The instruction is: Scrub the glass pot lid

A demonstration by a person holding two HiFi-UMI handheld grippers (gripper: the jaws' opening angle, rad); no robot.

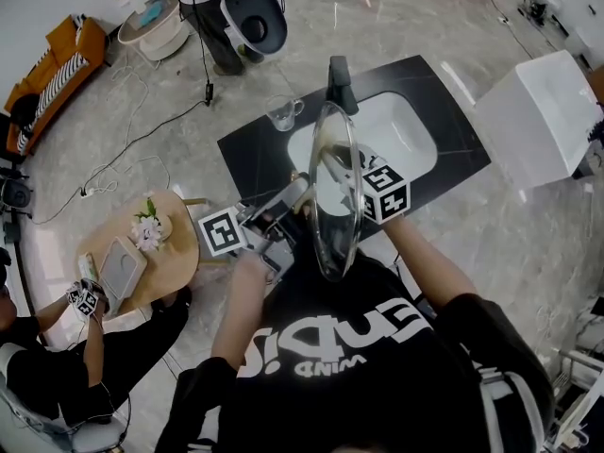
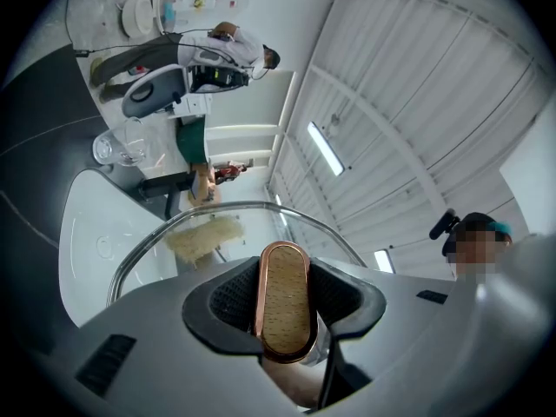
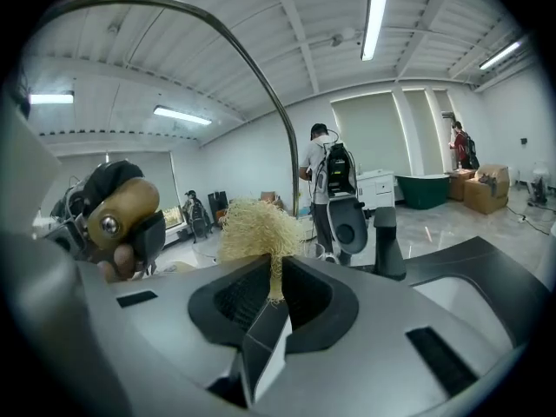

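1. head view: my left gripper (image 1: pixel 297 206) and right gripper (image 1: pixel 354 185) flank the glass pot lid (image 1: pixel 335 229), which stands on edge above the sink (image 1: pixel 406 130) in the black desk (image 1: pixel 250 154).
2. left gripper view: my fingers are clenched on the lid's wooden knob (image 2: pixel 285 298).
3. right gripper view: my fingers pinch a straw-coloured scrubber (image 3: pixel 258 224) near the lid's rim.

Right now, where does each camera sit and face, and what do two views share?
Head view: on the head, facing steeply down at glass lid over sink; forearms show.
Left gripper view: on left gripper, facing the lid; jaws clamp its handle.
Right gripper view: on right gripper, facing lid; jaws hold scrubber.
Both gripper views share lid, scrubber.
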